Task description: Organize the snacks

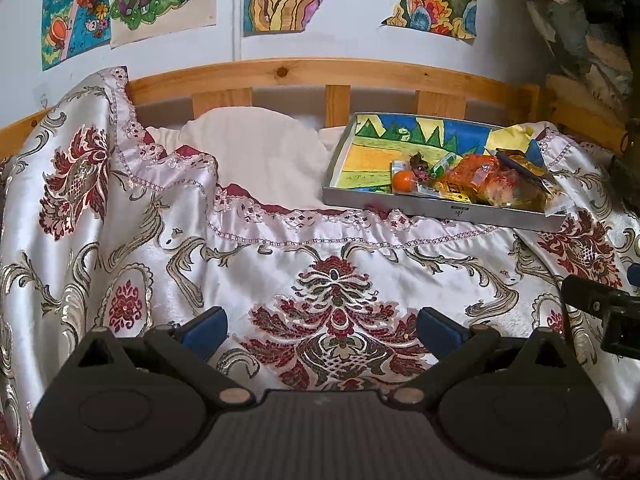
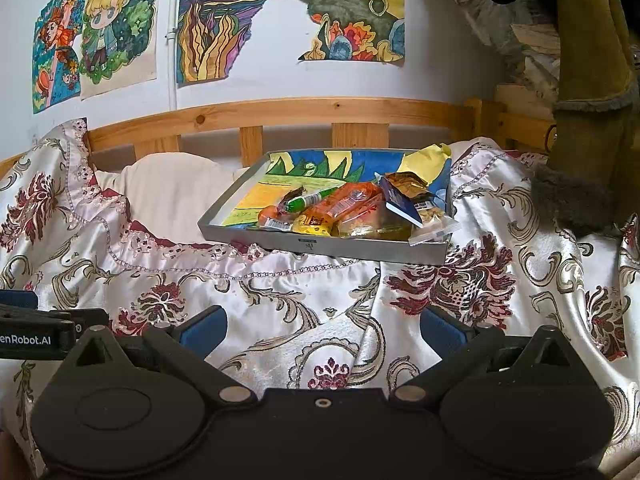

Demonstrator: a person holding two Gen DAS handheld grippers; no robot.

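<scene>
Both tools are hovering low over the bed's embroidered satin bedspread (image 1: 280, 264), and neither is carrying anything. The left tool (image 1: 322, 330) is standing wide, its blue pads well apart with only cloth showing between them; the right tool (image 2: 323, 330) is spread just as wide and is likewise empty.

The snacks are lying heaped in a shallow grey tray (image 2: 320, 246) that is resting on the bed near the wooden headboard rail (image 2: 280, 114). The heap is crowding the tray's near right part, leaving the painted lining at the far left bare. In it are showing a small orange fruit (image 1: 402, 181), a green tube-shaped pack (image 2: 312, 199), an orange wrapped pack (image 2: 352, 200), a dark blue packet (image 2: 400, 202) leaning over the pile, and a clear bag (image 2: 434, 224) that seems to be overhanging the right corner, though the fisheye edge is making that hard to confirm.

From the left tool the tray is lying ahead and well off to the right; from the right tool it is sitting almost straight ahead, only slightly right of centre. So the right hand looks the nearer and better lined up. The tray's long axis is running across both views, and the green pack is lying slantwise, rising to the right, so a grasp on it would probably call for closing across that slant.
</scene>
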